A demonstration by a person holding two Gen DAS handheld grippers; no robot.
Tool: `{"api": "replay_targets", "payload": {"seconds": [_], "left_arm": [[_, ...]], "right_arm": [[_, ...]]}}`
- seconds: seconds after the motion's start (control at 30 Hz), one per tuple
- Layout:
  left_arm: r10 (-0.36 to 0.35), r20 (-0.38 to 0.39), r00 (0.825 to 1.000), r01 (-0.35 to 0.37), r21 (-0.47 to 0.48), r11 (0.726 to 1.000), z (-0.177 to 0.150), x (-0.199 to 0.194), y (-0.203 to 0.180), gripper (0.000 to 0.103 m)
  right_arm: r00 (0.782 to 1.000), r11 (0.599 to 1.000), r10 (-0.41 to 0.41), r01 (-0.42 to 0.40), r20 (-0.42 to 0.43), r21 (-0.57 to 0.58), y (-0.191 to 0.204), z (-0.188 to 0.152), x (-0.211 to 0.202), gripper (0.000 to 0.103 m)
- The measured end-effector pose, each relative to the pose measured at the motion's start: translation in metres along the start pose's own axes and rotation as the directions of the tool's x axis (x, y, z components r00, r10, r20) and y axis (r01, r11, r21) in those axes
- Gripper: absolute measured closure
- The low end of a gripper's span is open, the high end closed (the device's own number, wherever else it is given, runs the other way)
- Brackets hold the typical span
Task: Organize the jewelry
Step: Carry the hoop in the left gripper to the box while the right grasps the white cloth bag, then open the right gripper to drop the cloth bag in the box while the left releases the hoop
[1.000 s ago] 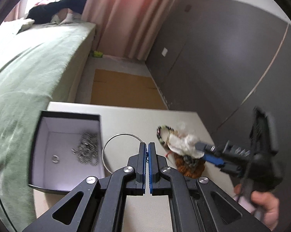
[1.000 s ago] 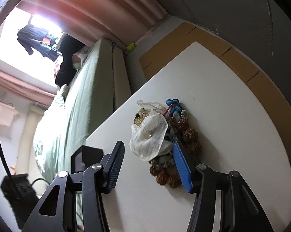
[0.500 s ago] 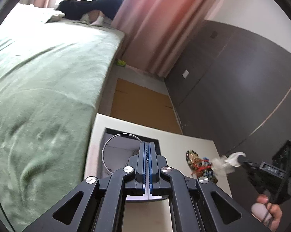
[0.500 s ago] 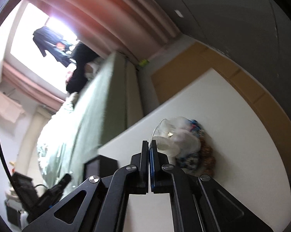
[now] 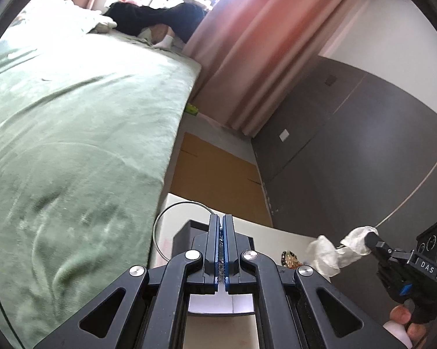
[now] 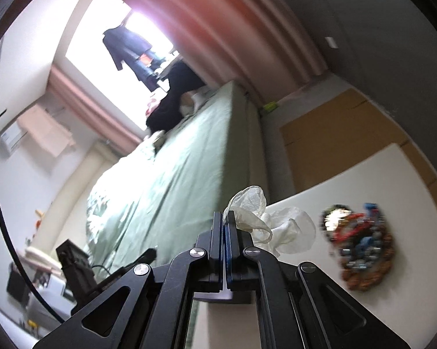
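My left gripper [image 5: 221,218] is shut on a thin silver bangle [image 5: 160,224], which sticks out to its left above the black box [image 5: 183,238] with a white inside. Most of the box is hidden under the jaws. My right gripper [image 6: 225,215] is shut on a crumpled white plastic bag [image 6: 279,229] and holds it in the air over the white table [image 6: 378,180]. In the left wrist view the right gripper [image 5: 369,238] comes in from the right with the bag [image 5: 331,253] hanging from it. A mixed pile of beaded jewelry [image 6: 358,241] lies on the table, with its edge [image 5: 289,258] just showing.
A bed with a green cover [image 5: 73,145] runs along the table's left side. Flat cardboard [image 5: 215,174] lies on the floor beyond the table, beside a dark grey wardrobe [image 5: 349,145] and pink curtains [image 5: 262,43]. A person's fingers [image 5: 404,320] grip the right tool.
The right jaws closed on the white bag and lifted it off the jewelry pile. The left gripper carried the bangle left and over the box.
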State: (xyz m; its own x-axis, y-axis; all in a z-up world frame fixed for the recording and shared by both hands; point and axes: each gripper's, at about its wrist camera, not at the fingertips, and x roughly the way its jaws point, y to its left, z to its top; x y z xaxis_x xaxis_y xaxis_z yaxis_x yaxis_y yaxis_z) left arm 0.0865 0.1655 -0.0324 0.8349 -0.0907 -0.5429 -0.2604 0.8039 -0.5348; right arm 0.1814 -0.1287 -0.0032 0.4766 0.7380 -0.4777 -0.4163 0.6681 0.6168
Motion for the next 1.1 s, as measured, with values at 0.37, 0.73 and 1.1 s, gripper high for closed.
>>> {"api": "replay_targets", "payload": {"seconds": [0.37, 0.73, 1.1], "left_arm": [[0.028, 0.02, 0.999, -0.026, -0.064, 0.998, 0.008, -0.005, 0.017, 0.102], [0.04, 0.004, 0.999, -0.04, -0.048, 0.998, 0.005, 0.002, 0.015, 0.102], [0.017, -0.075, 0.997, -0.016, 0.011, 1.0, -0.006, 0.018, -0.001, 0.102]], "right_arm": [[0.989, 0.996, 0.047, -0.057, -0.138, -0.072, 0.04, -0.019, 0.069, 0.1], [0.96, 0.997, -0.015, -0.006, -0.278, -0.072, 0.016, -0.05, 0.124, 0.1], [0.973, 0.997, -0.049, 0.033, -0.224, -0.073, 0.005, -0.039, 0.086, 0.038]]}}
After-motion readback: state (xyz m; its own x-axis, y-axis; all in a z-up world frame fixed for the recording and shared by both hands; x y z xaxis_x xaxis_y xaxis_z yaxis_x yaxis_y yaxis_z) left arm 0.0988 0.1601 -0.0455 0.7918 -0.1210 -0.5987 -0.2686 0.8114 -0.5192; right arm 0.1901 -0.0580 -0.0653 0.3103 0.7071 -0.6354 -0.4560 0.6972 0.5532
